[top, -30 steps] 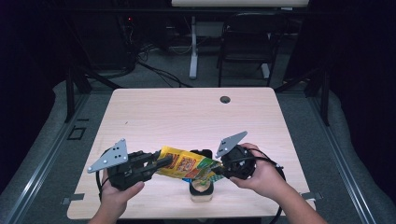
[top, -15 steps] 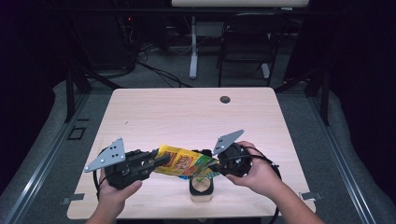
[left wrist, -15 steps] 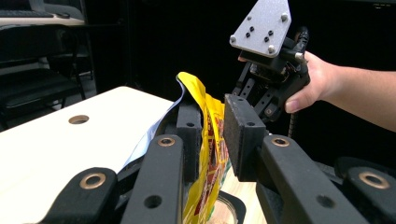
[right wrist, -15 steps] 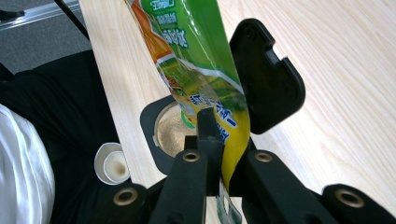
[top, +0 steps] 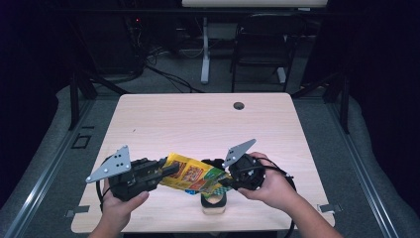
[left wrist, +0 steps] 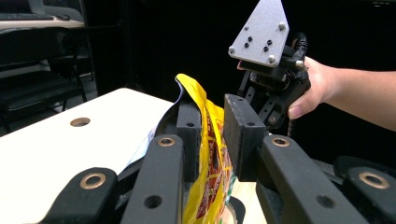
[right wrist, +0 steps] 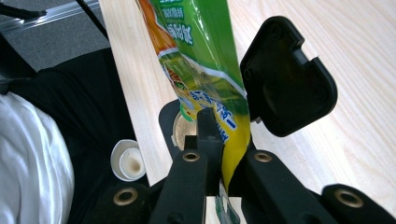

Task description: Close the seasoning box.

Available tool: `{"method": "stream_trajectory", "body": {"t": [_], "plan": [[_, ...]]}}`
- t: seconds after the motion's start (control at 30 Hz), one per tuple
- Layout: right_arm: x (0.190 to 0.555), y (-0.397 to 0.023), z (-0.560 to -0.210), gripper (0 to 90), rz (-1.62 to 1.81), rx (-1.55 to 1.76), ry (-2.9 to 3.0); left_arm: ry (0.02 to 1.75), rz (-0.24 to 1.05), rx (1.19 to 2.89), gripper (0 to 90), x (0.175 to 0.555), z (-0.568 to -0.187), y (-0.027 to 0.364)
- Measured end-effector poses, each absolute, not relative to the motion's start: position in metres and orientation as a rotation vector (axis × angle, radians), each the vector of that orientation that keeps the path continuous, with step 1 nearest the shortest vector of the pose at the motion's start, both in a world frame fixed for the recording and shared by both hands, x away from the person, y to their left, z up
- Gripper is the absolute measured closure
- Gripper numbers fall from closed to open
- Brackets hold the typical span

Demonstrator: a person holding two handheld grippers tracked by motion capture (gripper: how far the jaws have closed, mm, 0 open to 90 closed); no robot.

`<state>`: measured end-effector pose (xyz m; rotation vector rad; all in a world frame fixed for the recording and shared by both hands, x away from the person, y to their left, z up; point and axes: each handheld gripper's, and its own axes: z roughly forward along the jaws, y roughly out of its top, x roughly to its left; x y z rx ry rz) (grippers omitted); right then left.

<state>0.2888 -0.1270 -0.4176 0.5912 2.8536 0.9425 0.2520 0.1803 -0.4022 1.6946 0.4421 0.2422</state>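
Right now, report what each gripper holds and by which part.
Both hold one yellow and green snack packet above the table: the left gripper pinches its yellow end, the right gripper is shut on its green end.

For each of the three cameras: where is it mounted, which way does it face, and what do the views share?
High view: above the person's side, looking forward and down at the table; both hands show.
Left gripper view: rides the left gripper, looking toward the right gripper and hand.
Right gripper view: rides the right gripper, facing down at the tabletop.
Shared: the snack packet, gripped at both ends.

Glossy plastic packet (top: 193,176), matt wooden table (top: 198,124)
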Motion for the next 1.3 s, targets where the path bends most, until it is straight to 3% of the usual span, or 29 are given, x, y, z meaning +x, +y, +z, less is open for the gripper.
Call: {"method": "stream_trajectory", "body": {"t": [1.3], "plan": [[0.29,-0.136,-0.41,89.1,0.845,0.597,2.851,0.473,0.215,1.705,76.4,0.26,-0.412,0.172]]}}
